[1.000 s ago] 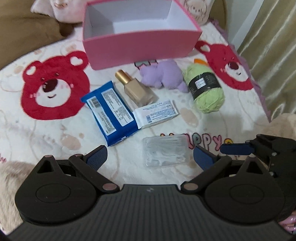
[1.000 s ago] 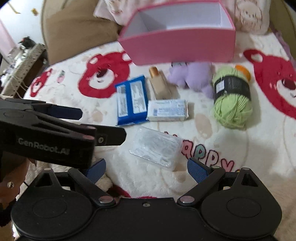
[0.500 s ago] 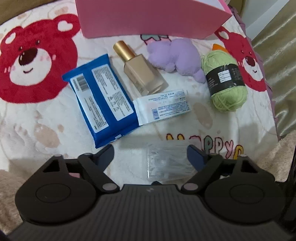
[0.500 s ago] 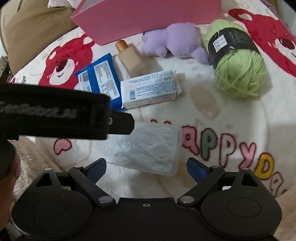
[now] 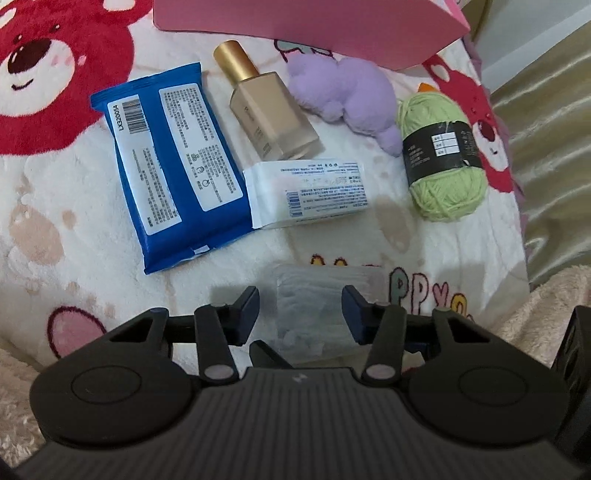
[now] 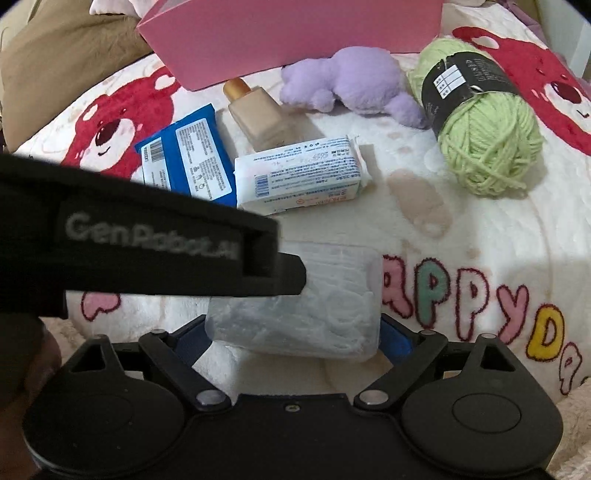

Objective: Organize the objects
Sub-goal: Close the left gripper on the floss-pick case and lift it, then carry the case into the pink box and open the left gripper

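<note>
Pink box [image 5: 295, 29] at twelve o'clock in both views, only its outer wall showing, inside out of sight. Clear plastic case [image 5: 317, 310] flat on the bear-print blanket [image 5: 74, 240] at six o'clock, packed with small white pieces too blurred to name. Left gripper [image 5: 303, 314] straddling that case, jaws just now closing, the case between them, a sliver of blanket visible between the nine o'clock pad and the case, so not pinching. Right gripper [image 6: 291, 336] spread wide around the same case, pads half hidden behind its ends, contact impossible to judge. Above the case, loose on the blanket: blue packet [image 5: 173, 162] at ten o'clock, white packet [image 5: 306, 192] overlapping its three o'clock edge, gold-capped bottle [image 5: 269, 122] lying just beyond, purple plush [image 5: 347, 92] at one o'clock beside the box, green yarn [image 5: 439, 162] at two o'clock. Only in the left view: shiny curtain [image 5: 546, 147] at three o'clock. Only in the right view: brown cushion [image 6: 55, 66] at ten o'clock, and the left gripper side-on, its finger across the case's nine o'clock end.
</note>
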`<state>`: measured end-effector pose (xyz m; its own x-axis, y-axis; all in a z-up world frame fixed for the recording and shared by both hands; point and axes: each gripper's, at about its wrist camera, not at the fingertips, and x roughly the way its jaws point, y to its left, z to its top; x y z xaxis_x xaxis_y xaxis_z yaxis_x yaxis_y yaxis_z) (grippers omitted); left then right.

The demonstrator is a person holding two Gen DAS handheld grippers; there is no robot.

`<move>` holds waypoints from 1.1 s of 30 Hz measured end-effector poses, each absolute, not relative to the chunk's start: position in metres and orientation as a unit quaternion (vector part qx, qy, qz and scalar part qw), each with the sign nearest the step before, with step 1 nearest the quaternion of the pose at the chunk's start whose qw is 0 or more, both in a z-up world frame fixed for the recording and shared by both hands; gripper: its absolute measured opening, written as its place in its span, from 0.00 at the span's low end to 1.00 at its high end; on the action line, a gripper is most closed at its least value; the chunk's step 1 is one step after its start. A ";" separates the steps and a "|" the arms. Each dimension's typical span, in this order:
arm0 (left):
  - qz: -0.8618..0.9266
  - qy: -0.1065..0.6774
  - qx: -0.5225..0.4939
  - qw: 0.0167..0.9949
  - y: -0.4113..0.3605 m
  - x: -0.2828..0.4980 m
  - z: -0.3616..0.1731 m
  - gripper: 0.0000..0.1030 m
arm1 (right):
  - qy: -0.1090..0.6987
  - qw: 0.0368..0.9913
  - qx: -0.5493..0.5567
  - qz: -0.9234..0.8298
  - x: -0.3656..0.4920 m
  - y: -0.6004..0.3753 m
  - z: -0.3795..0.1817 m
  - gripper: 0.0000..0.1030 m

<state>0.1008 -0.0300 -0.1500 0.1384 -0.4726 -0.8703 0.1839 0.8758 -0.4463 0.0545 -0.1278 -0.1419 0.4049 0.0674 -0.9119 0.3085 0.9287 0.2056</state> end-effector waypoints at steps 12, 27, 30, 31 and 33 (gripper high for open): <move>-0.241 0.528 -0.107 0.807 -0.027 0.077 -0.084 0.46 | 0.475 0.871 0.120 -0.042 0.043 -0.131 -0.084 0.92; -0.247 0.444 -0.097 0.856 -0.048 0.124 0.018 0.46 | 0.387 0.921 0.042 0.024 0.098 -0.179 0.013 0.92; -0.242 0.439 -0.100 0.859 -0.057 0.146 0.025 0.46 | 0.385 0.922 0.036 0.031 0.121 -0.191 0.020 0.92; -0.240 0.437 -0.100 0.861 -0.059 0.156 0.026 0.46 | 0.384 0.922 0.032 0.032 0.130 -0.195 0.022 0.92; -0.234 0.431 -0.100 0.866 -0.062 0.173 0.026 0.46 | 0.385 0.921 0.037 0.035 0.147 -0.204 0.025 0.92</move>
